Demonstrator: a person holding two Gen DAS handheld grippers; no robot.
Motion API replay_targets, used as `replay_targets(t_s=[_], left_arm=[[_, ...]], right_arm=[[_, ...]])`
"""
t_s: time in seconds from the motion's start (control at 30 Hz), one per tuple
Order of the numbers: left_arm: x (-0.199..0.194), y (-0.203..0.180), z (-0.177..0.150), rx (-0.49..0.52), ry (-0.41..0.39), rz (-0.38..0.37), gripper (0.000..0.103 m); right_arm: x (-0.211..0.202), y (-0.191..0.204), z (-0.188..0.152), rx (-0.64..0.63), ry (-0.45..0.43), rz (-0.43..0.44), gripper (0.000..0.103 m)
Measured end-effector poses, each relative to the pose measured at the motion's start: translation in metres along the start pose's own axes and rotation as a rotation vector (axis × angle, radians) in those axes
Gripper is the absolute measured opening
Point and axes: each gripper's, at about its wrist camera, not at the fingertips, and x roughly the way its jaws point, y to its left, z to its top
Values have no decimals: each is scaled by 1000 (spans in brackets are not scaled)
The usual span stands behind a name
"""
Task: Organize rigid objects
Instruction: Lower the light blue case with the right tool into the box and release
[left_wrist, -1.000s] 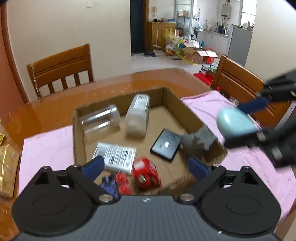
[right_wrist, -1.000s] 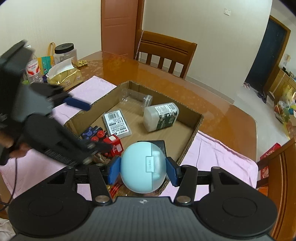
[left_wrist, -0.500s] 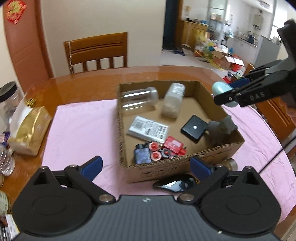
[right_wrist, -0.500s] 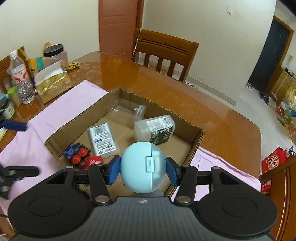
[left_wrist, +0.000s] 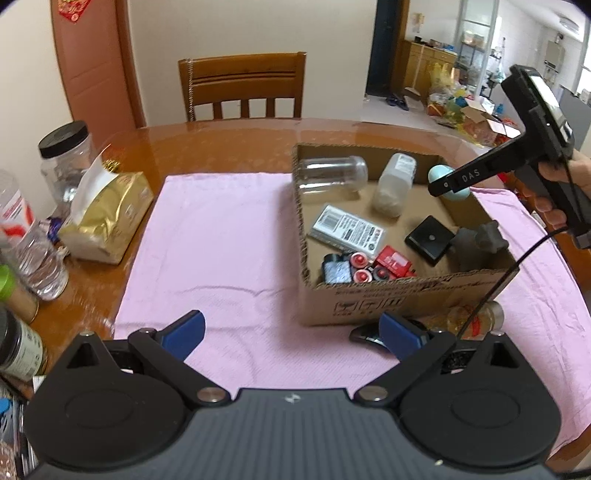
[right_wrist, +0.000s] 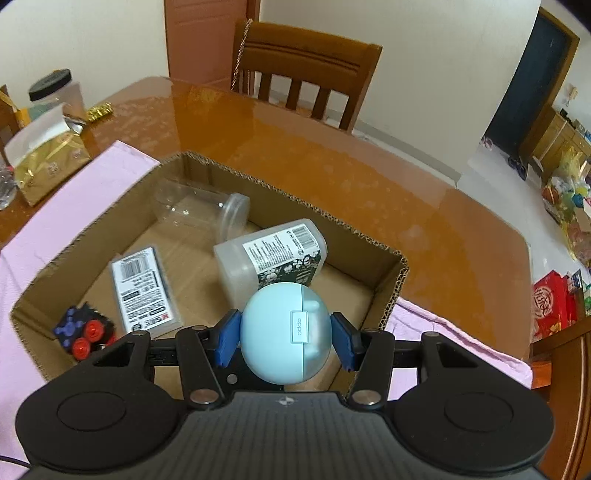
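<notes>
My right gripper (right_wrist: 284, 332) is shut on a light blue egg-shaped case (right_wrist: 284, 325) and hangs over the far right corner of the cardboard box (right_wrist: 295, 201). In the left wrist view the case (left_wrist: 439, 171) shows partly behind a right finger, inside the box (left_wrist: 369, 302). In the box lie a clear jar (left_wrist: 330, 175), a white bottle (left_wrist: 393, 182), a labelled flat pack (left_wrist: 347, 229), a black square (left_wrist: 430, 238), a grey figure (left_wrist: 478, 240) and red toy pieces (left_wrist: 391, 264). My left gripper (left_wrist: 291, 330) stands open above the pink cloth (left_wrist: 221, 240), nothing between its fingers.
A glossy black object (left_wrist: 365, 336) and a small jar (left_wrist: 476, 317) lie on the cloth in front of the box. A gold bag (left_wrist: 107, 218), a black-lidded jar (left_wrist: 66, 158) and bottles crowd the table's left edge. A wooden chair (left_wrist: 243, 86) stands behind the table.
My left gripper has drawn back and to the left, away from the box, over the cloth. The right gripper, still holding the blue case, has moved down over the box's far right corner.
</notes>
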Motion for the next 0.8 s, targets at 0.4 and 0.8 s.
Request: replay_targets(t_s=[0.4,0.8], left_arm=[[2,5,-6,-30,22,3,100],[4,-8,-6,15,3,13,101]], right_arm=[[-25,-4,3,45,-96,-38,103],[-79,12,-41,107,-133,-71,103]])
